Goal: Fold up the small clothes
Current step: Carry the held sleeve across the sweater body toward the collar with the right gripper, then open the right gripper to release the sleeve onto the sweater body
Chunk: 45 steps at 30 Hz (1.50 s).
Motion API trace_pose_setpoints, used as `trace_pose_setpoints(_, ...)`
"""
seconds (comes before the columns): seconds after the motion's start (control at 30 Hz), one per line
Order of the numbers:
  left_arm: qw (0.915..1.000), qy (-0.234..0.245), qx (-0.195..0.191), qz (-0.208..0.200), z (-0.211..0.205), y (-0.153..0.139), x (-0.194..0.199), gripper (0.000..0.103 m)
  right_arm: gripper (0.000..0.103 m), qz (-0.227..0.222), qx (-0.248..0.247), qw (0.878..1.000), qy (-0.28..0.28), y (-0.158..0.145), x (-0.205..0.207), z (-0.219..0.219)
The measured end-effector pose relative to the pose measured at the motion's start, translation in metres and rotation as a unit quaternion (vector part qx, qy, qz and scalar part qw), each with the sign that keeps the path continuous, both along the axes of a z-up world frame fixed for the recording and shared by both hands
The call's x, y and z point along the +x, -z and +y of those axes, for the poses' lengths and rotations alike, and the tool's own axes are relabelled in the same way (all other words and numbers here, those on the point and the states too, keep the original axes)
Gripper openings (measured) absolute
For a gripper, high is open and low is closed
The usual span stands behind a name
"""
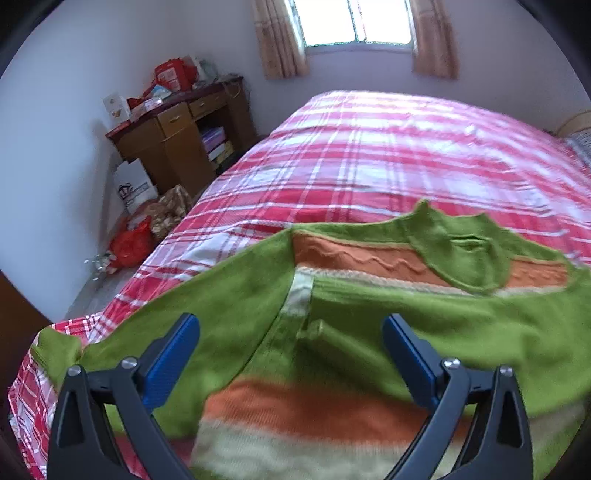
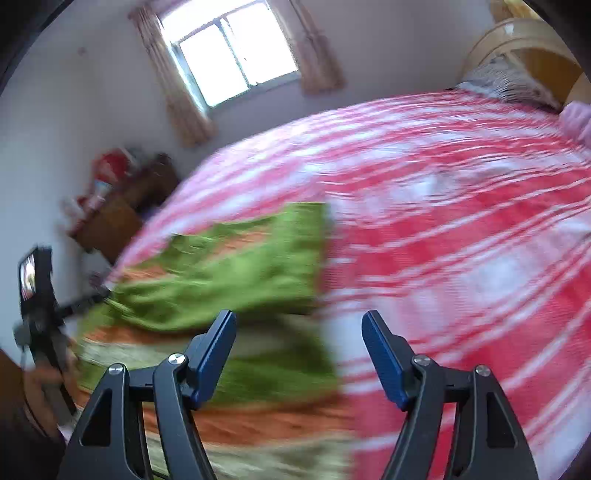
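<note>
A small green sweater (image 1: 369,306) with orange and cream stripes lies spread on the red-and-white checked bed cover (image 1: 369,155), collar toward the window. One sleeve (image 1: 122,339) reaches out to the left. My left gripper (image 1: 291,325) hovers open above the sweater's chest, nothing between its blue pads. In the blurred right wrist view the sweater (image 2: 236,266) lies at left with its right edge folded straight. My right gripper (image 2: 299,325) stands open over that edge, holding nothing. The other gripper (image 2: 37,295) shows at the far left, in a person's hand.
A wooden desk (image 1: 177,136) with red boxes stands by the wall left of the bed. Bags (image 1: 136,206) lie on the floor beside it. A curtained window (image 1: 354,22) is behind the bed. A headboard and pillow (image 2: 517,74) sit at the far right.
</note>
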<state>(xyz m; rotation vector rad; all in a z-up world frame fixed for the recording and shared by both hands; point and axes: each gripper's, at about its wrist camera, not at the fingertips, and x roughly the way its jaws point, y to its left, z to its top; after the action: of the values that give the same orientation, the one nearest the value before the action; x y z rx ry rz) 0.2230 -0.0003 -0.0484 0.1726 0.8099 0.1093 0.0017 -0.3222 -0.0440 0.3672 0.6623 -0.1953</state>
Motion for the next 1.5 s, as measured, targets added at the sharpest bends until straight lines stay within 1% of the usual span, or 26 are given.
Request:
trace_pose_setpoints(0.03, 0.9999, -0.009, 0.012, 0.008, -0.002, 0.008, 0.008, 0.101, 0.071, 0.016, -0.013, 1.0, 0.004, 0.001, -0.001, -0.009)
trace_pose_setpoints(0.1, 0.9986, -0.029, 0.035, 0.028, -0.001, 0.024, 0.016, 0.102, 0.067, 0.036, -0.027, 0.999, -0.004, 0.002, 0.002, -0.017)
trace_pose_setpoints(0.17, 0.999, -0.037, 0.018, 0.019, 0.006, 0.028, 0.012, 0.103, 0.066, 0.065, -0.045, 0.996, -0.04, 0.008, 0.018, -0.015)
trace_pose_setpoints(0.23, 0.9985, -0.051, 0.012, 0.015, 0.01, 0.028, 0.008, 0.103, 0.065, 0.071, -0.059, 0.993, -0.067, 0.011, 0.029, -0.007)
trace_pose_setpoints(0.3, 0.9982, -0.057, 0.009, 0.015, 0.011, 0.03, 0.007, 0.103, 0.065, 0.079, -0.051, 0.99, -0.108, 0.018, 0.049, 0.005)
trace_pose_setpoints(0.33, 0.9982, -0.057, 0.007, 0.016, 0.011, 0.031, 0.008, 0.103, 0.064, 0.081, -0.049, 0.989, -0.112, 0.02, 0.057, 0.008)
trace_pose_setpoints(0.43, 0.9981, -0.056, -0.012, 0.024, 0.014, 0.034, 0.013, 0.103, 0.053, 0.109, -0.041, 0.989, -0.092, 0.034, 0.082, 0.007)
trace_pose_setpoints(0.5, 0.9972, -0.055, -0.04, 0.031, 0.02, 0.036, 0.015, 0.103, 0.046, 0.103, -0.036, 0.991, -0.072, 0.033, 0.085, 0.004)
trace_pose_setpoints(0.53, 0.9965, -0.055, -0.052, 0.034, 0.022, 0.037, 0.016, 0.103, 0.041, 0.107, -0.041, 0.991, -0.066, 0.033, 0.084, 0.004)
trace_pose_setpoints(0.57, 0.9956, -0.055, -0.066, 0.036, 0.025, 0.038, 0.016, 0.103, 0.026, 0.109, -0.058, 0.991, -0.053, 0.031, 0.082, 0.005)
trace_pose_setpoints(0.6, 0.9953, -0.054, -0.072, 0.037, 0.026, 0.038, 0.017, 0.103, 0.025, 0.108, -0.069, 0.991, -0.038, 0.03, 0.077, 0.004)
trace_pose_setpoints(0.67, 0.9959, -0.052, -0.066, 0.035, 0.023, 0.038, 0.016, 0.103, 0.025, 0.102, -0.088, 0.991, -0.001, 0.028, 0.064, -0.004)
trace_pose_setpoints(0.7, 0.9963, -0.052, -0.06, 0.034, 0.021, 0.038, 0.016, 0.103, 0.025, 0.099, -0.092, 0.991, 0.007, 0.028, 0.06, -0.005)
trace_pose_setpoints(0.83, 0.9963, -0.054, -0.057, 0.034, 0.02, 0.038, 0.016, 0.103, 0.026, 0.111, -0.11, 0.988, -0.005, 0.029, 0.06, -0.002)
trace_pose_setpoints(0.9, 0.9961, -0.054, -0.061, 0.033, 0.022, 0.038, 0.015, 0.103, 0.033, 0.122, -0.092, 0.988, -0.013, 0.026, 0.054, -0.008)
trace_pose_setpoints(0.93, 0.9961, -0.055, -0.061, 0.032, 0.022, 0.038, 0.015, 0.103, 0.033, 0.125, -0.064, 0.99, -0.011, 0.022, 0.05, -0.014)
trace_pose_setpoints(1.0, 0.9961, -0.055, -0.062, 0.031, 0.022, 0.038, 0.015, 0.103, 0.035, 0.098, -0.037, 0.994, 0.003, 0.007, 0.041, -0.021)
trace_pose_setpoints(1.07, 0.9962, -0.055, -0.06, 0.031, 0.022, 0.038, 0.015, 0.103, 0.035, 0.046, -0.024, 0.999, 0.015, -0.015, 0.032, -0.032)
trace_pose_setpoints(1.13, 0.9961, -0.054, -0.062, 0.031, 0.023, 0.038, 0.015, 0.103, 0.035, 0.021, -0.009, 1.0, 0.017, -0.028, 0.041, -0.039)
trace_pose_setpoints(1.2, 0.9954, -0.052, -0.074, 0.031, 0.025, 0.037, 0.014, 0.103, 0.035, 0.029, 0.016, 0.999, -0.021, -0.029, 0.074, -0.043)
trace_pose_setpoints(1.27, 0.9945, -0.045, -0.089, 0.033, 0.029, 0.036, 0.012, 0.103, 0.035, 0.049, 0.014, 0.999, -0.011, -0.025, 0.099, -0.04)
trace_pose_setpoints(1.33, 0.994, -0.02, -0.099, 0.041, 0.033, 0.032, 0.009, 0.103, 0.035, 0.047, 0.029, 0.998, -0.035, -0.022, 0.12, -0.028)
trace_pose_setpoints(1.37, 0.9929, -0.008, -0.11, 0.046, 0.037, 0.029, 0.007, 0.103, 0.035, 0.047, 0.027, 0.998, -0.043, -0.021, 0.125, -0.019)
trace_pose_setpoints(1.43, 0.9873, 0.004, -0.151, 0.048, 0.05, 0.023, -0.001, 0.103, 0.035, 0.055, -0.019, 0.998, -0.032, -0.017, 0.134, -0.003)
trace_pose_setpoints(1.47, 0.982, 0.007, -0.183, 0.048, 0.059, 0.019, -0.007, 0.103, 0.035, 0.054, -0.028, 0.998, -0.036, -0.013, 0.137, 0.002)
trace_pose_setpoints(1.5, 0.978, 0.01, -0.203, 0.047, 0.064, 0.017, -0.012, 0.103, 0.035, 0.054, -0.03, 0.997, -0.045, -0.006, 0.139, 0.005)
